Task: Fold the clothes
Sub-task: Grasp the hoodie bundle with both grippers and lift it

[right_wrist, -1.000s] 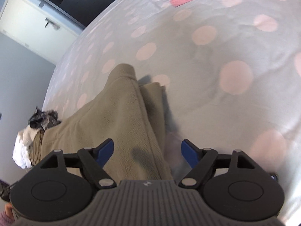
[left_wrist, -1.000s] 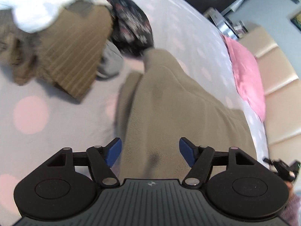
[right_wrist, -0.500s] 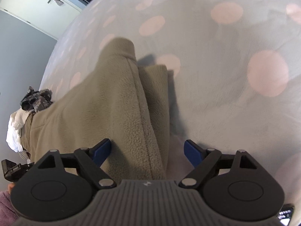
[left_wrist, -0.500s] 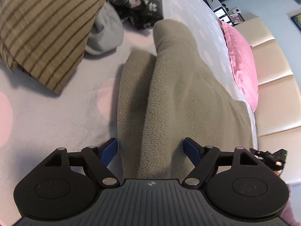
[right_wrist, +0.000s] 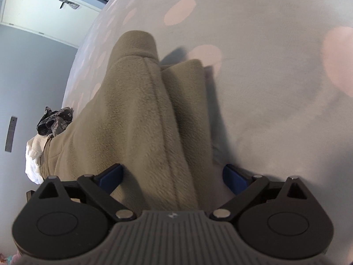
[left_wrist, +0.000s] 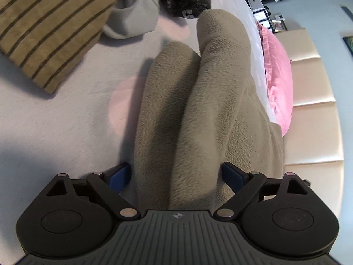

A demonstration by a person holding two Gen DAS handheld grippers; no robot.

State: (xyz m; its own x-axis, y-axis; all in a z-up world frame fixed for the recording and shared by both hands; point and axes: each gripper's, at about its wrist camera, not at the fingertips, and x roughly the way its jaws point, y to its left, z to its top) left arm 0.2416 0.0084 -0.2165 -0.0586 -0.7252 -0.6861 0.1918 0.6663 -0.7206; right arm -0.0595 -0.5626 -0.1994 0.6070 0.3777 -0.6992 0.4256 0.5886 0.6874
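On the polka-dot bedspread (right_wrist: 275, 88), one olive fleece garment (left_wrist: 198, 114) lies bunched lengthwise. Both tools have dropped closer over the last second: left gripper (left_wrist: 176, 174) and right gripper (right_wrist: 173, 176) each straddle its folds, jaws apart, ready to pinch. One striped cushion (left_wrist: 50, 26) and one pink pillow (left_wrist: 278, 72) sit nearby.

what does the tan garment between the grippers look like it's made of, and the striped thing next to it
Tan garment: likely fleece; matte, with a fuzzy, pilled nap. Striped item: apparently a ribbed knit or woven fabric, olive-brown with thin dark lines; too blurred to tell which.
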